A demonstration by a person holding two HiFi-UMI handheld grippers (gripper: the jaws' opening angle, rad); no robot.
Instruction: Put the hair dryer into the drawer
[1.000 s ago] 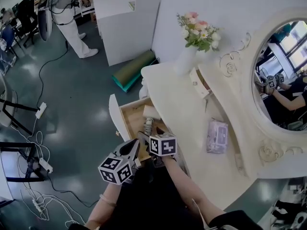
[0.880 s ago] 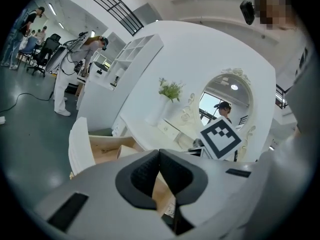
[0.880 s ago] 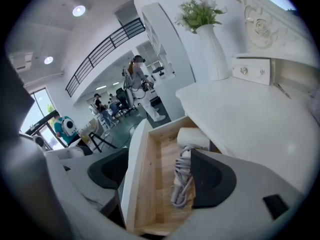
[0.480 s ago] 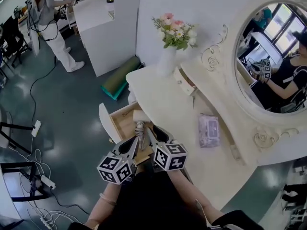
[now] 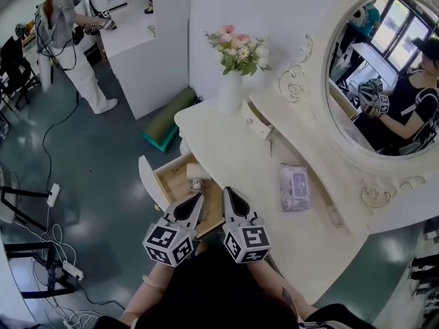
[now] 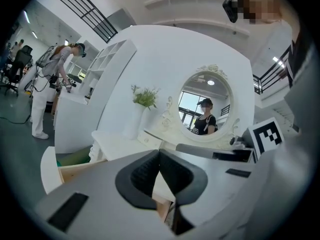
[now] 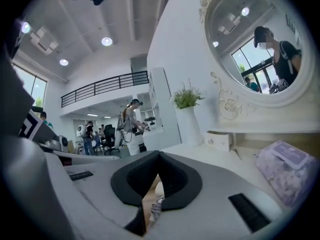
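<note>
While near the open wooden drawer (image 5: 170,178) under the cream tabletop's (image 5: 226,146) front edge, above grey floor (image 5: 96,170), holds left grey claw (image 5: 199,196) shut, right grey claw (image 5: 225,189) just closed, both empty, higher than earlier.

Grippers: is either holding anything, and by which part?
Nothing is held. The left gripper is shut and empty; the right gripper has just closed on nothing. The pale hair dryer lies in the open wooden drawer.

You see bare pale wood inside the drawer (image 5: 173,178), its front painted white. Tabletop (image 5: 219,139): smooth satin white. Wipes pack (image 5: 294,188): soft plastic film. Floor (image 5: 103,177): polished, reflective.
</note>
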